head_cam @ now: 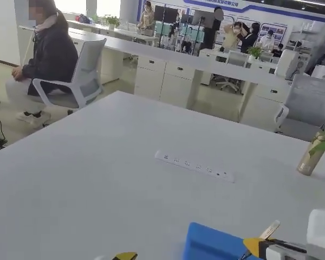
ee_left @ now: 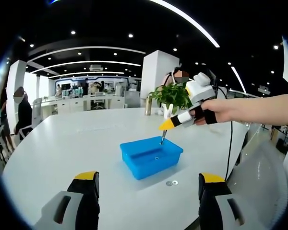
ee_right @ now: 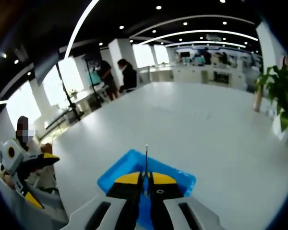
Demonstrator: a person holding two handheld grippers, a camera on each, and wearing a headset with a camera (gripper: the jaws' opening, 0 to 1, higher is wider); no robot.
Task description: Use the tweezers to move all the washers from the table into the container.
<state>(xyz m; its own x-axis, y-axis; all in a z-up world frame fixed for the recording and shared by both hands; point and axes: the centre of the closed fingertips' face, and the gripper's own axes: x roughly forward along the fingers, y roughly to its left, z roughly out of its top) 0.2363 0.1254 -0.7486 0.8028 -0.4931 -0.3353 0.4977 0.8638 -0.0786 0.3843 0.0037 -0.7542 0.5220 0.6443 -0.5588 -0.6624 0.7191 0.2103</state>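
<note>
Here the right gripper point(ee_right: 145, 179) has its jaws pressed together on the tweezers point(ee_right: 146, 160), whose thin tip points down toward the blue container point(ee_right: 116, 175). In the left gripper view the tip hangs at the container's far rim; I cannot tell whether it reaches inside. One washer point(ee_left: 156, 157) lies on the container's floor. Two more washers point(ee_left: 169, 183) lie side by side on the white table point(ee_left: 77, 143), just in front of the container's near corner. The left gripper point(ee_left: 149, 179) is on the near side of the container, jaws wide apart and holding nothing. A potted plant point(ee_left: 172, 96) stands behind the container, and in the head view a power strip point(head_cam: 195, 166) lies beyond it.
</note>
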